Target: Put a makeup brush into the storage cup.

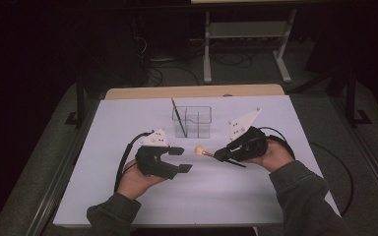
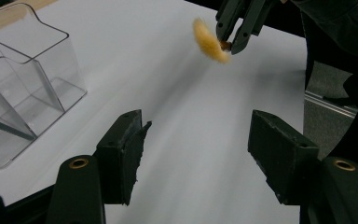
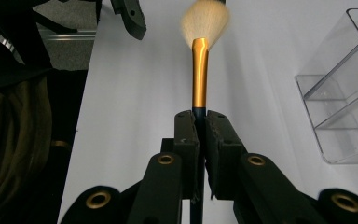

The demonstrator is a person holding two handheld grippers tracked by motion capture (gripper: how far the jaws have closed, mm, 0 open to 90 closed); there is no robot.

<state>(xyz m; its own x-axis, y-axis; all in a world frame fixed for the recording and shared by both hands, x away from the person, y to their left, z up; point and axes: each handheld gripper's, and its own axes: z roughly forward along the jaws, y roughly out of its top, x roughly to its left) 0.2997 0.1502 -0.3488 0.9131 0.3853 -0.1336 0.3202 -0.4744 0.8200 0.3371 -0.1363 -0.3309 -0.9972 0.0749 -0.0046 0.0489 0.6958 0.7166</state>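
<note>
The right hand-held gripper is squeezing tight on a makeup brush, pinching its dark handle just below the gold part. The fluffy tip is sticking out past the jaws, up in the air over the white desk. The left hand-held gripper is standing wide apart with nothing between its jaws, near the brush tip but not touching it. A clear plastic box is sitting behind them with a thin brush leaning in it.

Light: dim room, dark surround, white desk brightest | Shadows: soft, faint | Glare: none | Blur: brush bristles smeared; high view grainy | Focus: near fingers sharp
</note>
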